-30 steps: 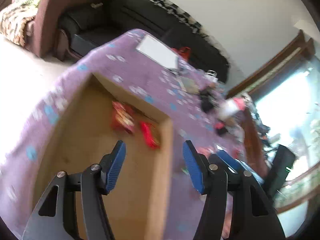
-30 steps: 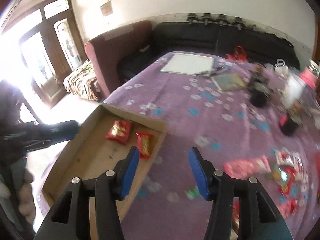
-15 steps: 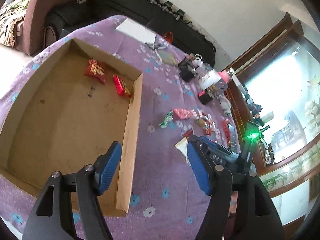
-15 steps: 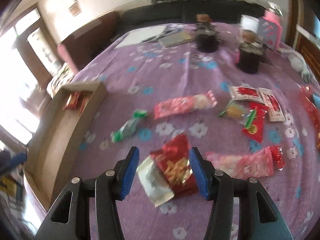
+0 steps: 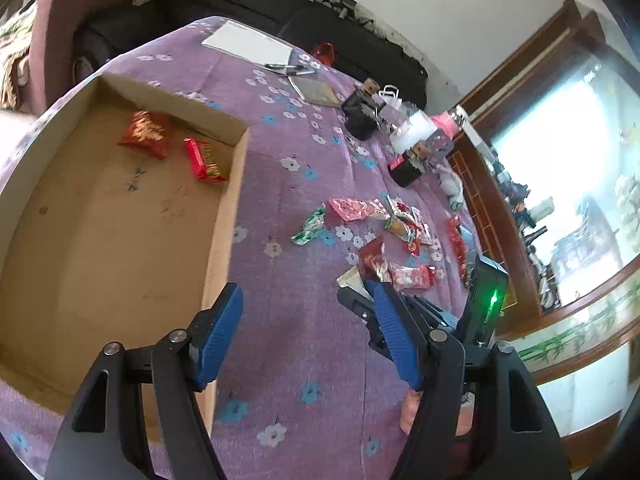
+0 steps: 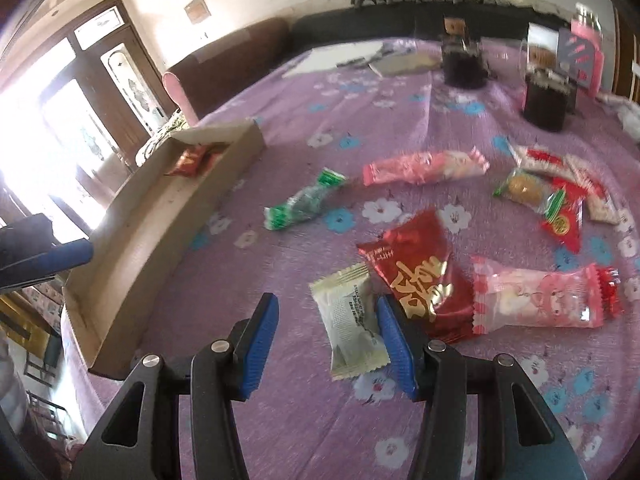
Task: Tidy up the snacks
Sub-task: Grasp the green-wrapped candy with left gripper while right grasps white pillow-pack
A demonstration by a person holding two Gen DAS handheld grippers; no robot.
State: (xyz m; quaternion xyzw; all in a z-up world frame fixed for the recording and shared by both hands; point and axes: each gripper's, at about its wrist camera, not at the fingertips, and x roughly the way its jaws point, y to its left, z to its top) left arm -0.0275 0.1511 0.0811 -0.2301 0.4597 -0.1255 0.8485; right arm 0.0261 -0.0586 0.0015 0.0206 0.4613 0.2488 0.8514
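A shallow cardboard box (image 5: pixel 224 216) (image 6: pixel 132 248) lies on the purple flowered tablecloth with two red snack packets (image 5: pixel 142 134) (image 5: pixel 204 160) at its far end. Loose snacks lie to its right: a white packet (image 6: pixel 352 320), a red packet (image 6: pixel 416 276), a pink packet (image 6: pixel 536 300), a green-ended candy (image 6: pixel 304 204) and a long pink packet (image 6: pixel 424 168). My right gripper (image 6: pixel 328 344) is open, low over the cloth, with the white packet between its fingers. My left gripper (image 5: pixel 300 332) is open and empty beside the box's right wall.
Two dark jars (image 6: pixel 464 60) (image 6: pixel 548 100), a pink carton (image 6: pixel 584 52) and papers (image 5: pixel 250 44) stand at the table's far side. More red and yellow snacks (image 6: pixel 556 204) lie at the right. A black sofa (image 5: pixel 240 4) runs behind the table.
My right gripper has swung from the box toward the loose snacks and come down around the white packet. My left gripper has drawn back from over the box to its right wall.
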